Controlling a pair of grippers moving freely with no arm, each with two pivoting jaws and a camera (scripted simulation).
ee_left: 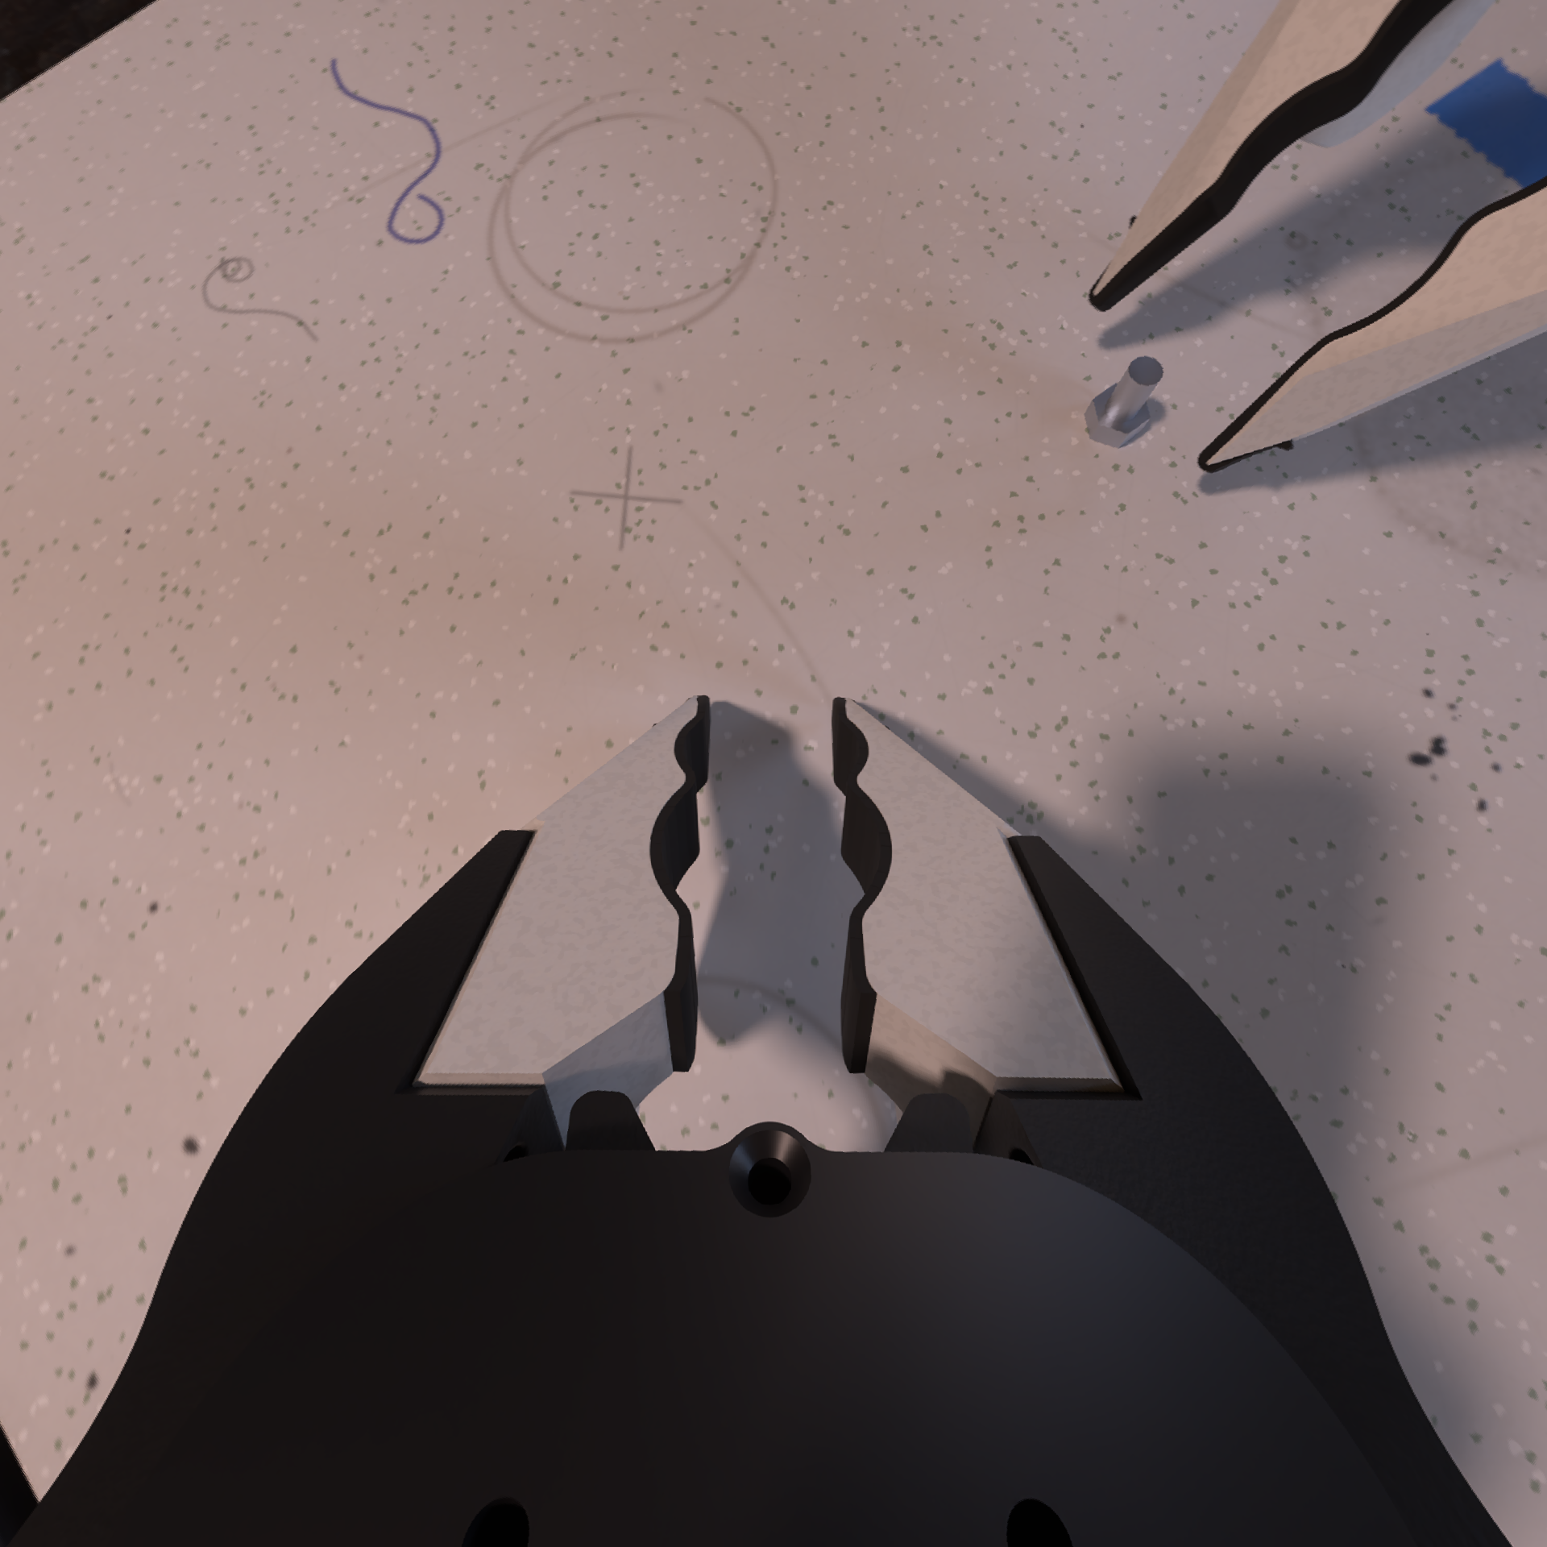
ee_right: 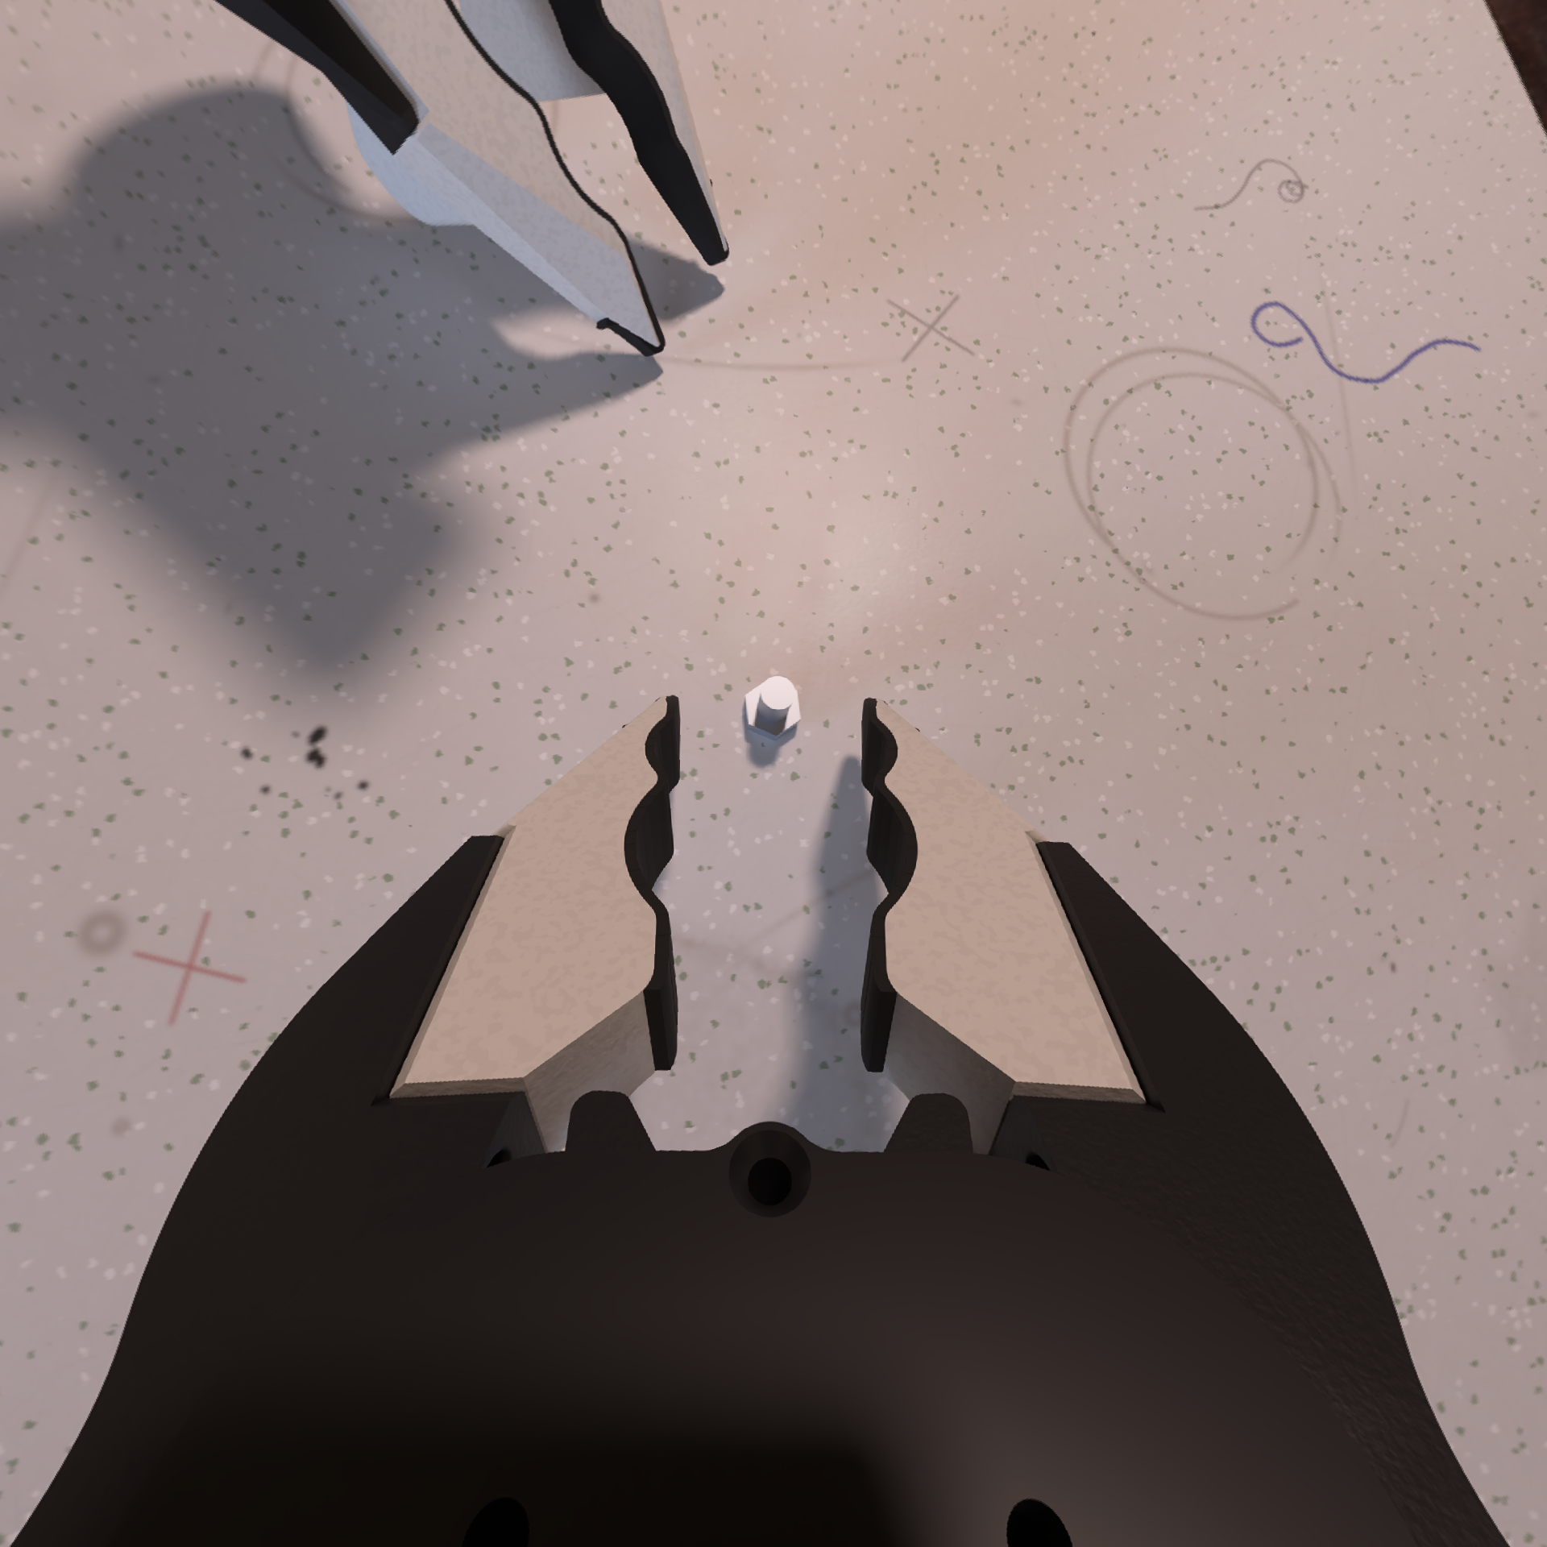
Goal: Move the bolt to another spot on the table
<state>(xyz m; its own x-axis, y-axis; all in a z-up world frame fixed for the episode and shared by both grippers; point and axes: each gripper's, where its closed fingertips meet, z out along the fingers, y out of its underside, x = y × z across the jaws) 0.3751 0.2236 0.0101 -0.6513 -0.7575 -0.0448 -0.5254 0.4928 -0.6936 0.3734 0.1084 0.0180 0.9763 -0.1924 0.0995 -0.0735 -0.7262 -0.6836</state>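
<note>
Your right gripper (ee_right: 770, 711), the black claw with tan wavy-edged fingers, is spread wide and holds nothing. The small pale grey metal bolt (ee_right: 772, 710) stands on its hexagonal head, shank up, on the speckled pinkish-white table (ee_right: 921, 544), right between the claw's two fingertips and apart from both. In the left wrist view the same bolt (ee_left: 1124, 403) sits between those tan tips, closer to the lower one. Your left gripper (ee_left: 770, 711), black with white fingers, is also spread and empty, well apart from the bolt. A pencilled cross (ee_left: 626, 498) lies straight ahead of the left claw, and beyond that a double pencilled circle (ee_left: 632, 218) and a blue squiggle (ee_left: 402, 159).
</note>
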